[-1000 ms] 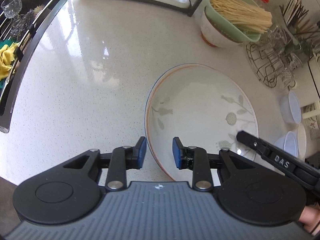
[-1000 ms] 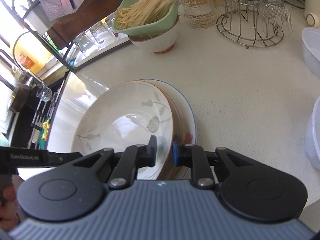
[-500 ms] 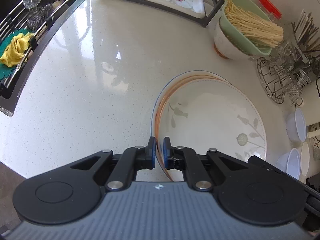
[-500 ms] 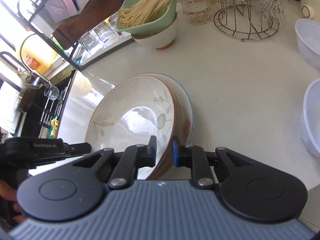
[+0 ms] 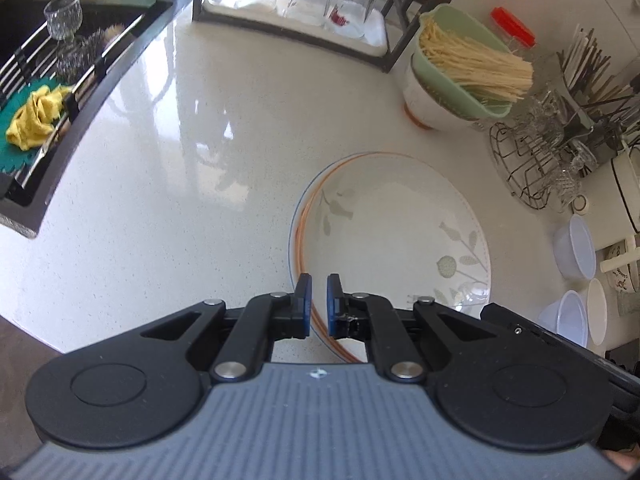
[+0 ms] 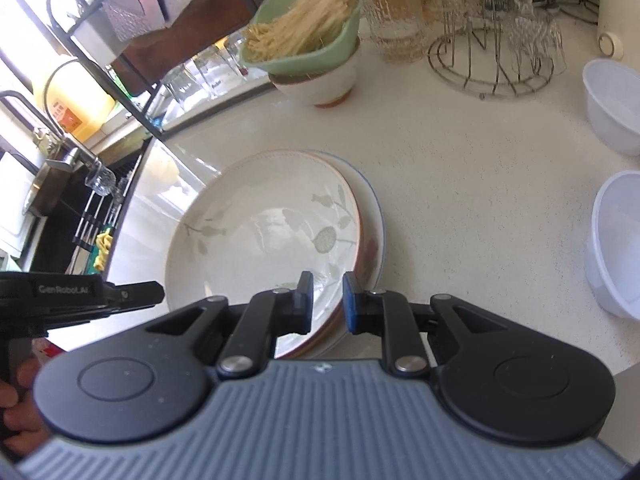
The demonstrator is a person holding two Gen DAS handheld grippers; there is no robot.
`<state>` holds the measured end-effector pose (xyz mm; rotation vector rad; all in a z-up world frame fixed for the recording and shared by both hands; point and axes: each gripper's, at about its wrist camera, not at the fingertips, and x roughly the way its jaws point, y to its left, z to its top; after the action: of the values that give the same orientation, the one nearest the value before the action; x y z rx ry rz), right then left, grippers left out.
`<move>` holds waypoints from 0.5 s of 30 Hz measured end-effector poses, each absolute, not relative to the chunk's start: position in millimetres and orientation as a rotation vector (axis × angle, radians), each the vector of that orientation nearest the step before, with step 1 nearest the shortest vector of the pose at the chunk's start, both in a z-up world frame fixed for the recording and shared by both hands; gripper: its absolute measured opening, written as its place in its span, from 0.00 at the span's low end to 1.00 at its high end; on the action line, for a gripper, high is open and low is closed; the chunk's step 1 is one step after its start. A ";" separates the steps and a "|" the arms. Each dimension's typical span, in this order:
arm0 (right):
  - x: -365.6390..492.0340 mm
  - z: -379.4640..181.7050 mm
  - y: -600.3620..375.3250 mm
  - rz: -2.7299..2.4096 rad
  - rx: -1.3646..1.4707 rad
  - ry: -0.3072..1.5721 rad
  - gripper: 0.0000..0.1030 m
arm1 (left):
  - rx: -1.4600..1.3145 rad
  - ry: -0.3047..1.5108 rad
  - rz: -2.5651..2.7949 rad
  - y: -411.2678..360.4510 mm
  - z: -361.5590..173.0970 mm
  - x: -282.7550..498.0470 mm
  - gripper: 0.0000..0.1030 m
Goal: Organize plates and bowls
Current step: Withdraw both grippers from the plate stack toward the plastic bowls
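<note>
The top plate (image 5: 392,236), cream with a leaf print and an orange rim, sits nested on a blue-rimmed plate (image 6: 378,216) on the pale worktop (image 5: 180,152), near its front edge. The two are not quite concentric: in the right wrist view the upper one sits shifted toward the sink side, leaving a crescent of the lower plate bare on the right.

The left tongs (image 5: 317,300) stand with a narrow gap between the blue pads, and the orange rim runs through that gap at the stack's near-left edge. Whether the pads actually press the rim cannot be told; the gap looks slightly wider than the rim. The right tongs (image 6: 328,300) are opened wider and straddle the near-right edge of the stack, with clear space on both sides of the rims, so they grip nothing.

Holding opposite sides of the rim would let both hands steady and centre a wide, shallow plate, which one pinch alone would tip. With both tongs slack at the edge, the stacking step appears nearly finished.

The clear bowls (image 6: 612,108) to the right, and the bowl (image 5: 424,100) under the green noodle colander (image 5: 460,92) further back, are probably next to be sorted.
</note>
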<state>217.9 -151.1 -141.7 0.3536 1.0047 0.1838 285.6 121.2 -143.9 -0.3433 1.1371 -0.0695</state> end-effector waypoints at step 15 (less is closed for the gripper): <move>209.1 -55.7 -142.5 0.253 0.281 0.780 0.19 | -0.253 0.965 -0.192 118.8 -52.3 286.8 0.09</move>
<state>209.1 -142.5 -55.7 0.2805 0.7795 0.2531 286.8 118.8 -52.3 -0.2533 0.9647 -0.1922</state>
